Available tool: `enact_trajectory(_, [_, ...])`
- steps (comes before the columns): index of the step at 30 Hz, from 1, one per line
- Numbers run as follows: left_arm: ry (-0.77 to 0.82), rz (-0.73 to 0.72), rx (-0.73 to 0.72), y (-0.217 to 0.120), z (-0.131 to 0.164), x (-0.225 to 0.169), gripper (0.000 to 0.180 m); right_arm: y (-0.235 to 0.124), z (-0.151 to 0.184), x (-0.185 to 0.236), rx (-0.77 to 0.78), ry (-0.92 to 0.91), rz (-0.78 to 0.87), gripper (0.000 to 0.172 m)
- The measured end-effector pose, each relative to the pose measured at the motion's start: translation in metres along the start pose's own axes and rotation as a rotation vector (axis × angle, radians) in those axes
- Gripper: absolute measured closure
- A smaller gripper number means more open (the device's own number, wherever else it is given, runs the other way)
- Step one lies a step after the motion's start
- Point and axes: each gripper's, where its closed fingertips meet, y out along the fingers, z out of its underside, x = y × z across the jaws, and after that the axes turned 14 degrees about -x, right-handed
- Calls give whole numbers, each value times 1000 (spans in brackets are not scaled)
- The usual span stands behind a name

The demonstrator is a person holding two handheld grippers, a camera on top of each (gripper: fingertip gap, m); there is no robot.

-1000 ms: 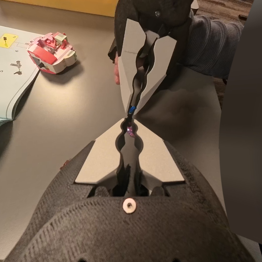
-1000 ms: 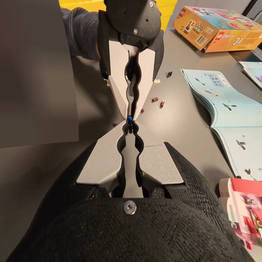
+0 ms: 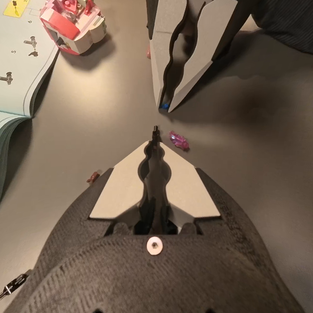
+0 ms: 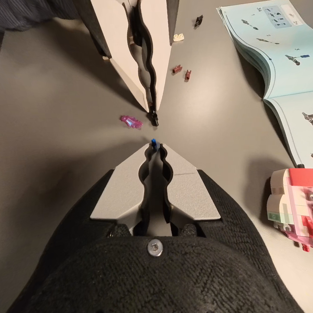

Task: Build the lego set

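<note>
My left gripper (image 3: 155, 142) is shut on a small black pin (image 3: 155, 133) that sticks out past its fingertips, a little above the grey table (image 3: 84, 135). The right wrist view shows it too (image 4: 152, 109), with the pin (image 4: 153, 117). My right gripper (image 4: 155, 144) faces it a short way off. Its jaws stand slightly parted around a tiny blue pin (image 4: 153, 143), which leans on the left finger with a gap to the right one. The left wrist view shows this gripper (image 3: 165, 108) and the blue pin (image 3: 164, 106). A clear pink feather-shaped piece (image 3: 178, 141) lies beside the tips.
A red, pink and white brick model (image 3: 72, 28) stands by an open pale-blue booklet (image 3: 15, 67); both also show at the right (image 4: 291, 203) (image 4: 288, 67). Small brown clips (image 4: 177, 69), a white piece (image 4: 178, 37) and a black piece (image 4: 198, 20) lie scattered. One gripper's finger ends stand about 5 cm off the other's. Both grippers' tips are roughly 20 cm from the black piece (image 4: 198, 20). Seen from the left wrist view (image 3: 14, 285) as well.
The two grippers met tip to tip, blue pin against black pin; now they have drawn apart. The right jaws have widened around the blue pin. The left still grips the black pin.
</note>
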Motion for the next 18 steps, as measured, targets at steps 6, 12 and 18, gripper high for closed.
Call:
enact_trajectory(6, [-3, 5, -1, 0, 0, -1, 176, 0, 0, 0, -1, 10, -2, 162])
enact_trajectory(12, [-8, 17, -4, 1, 0, -2, 175, 0, -6, 1, -32, 18, -11, 167])
enact_trajectory(18, [-37, 20, -24, 2, 0, 0, 174, -1, -26, -7, -158, 42, 23, 168])
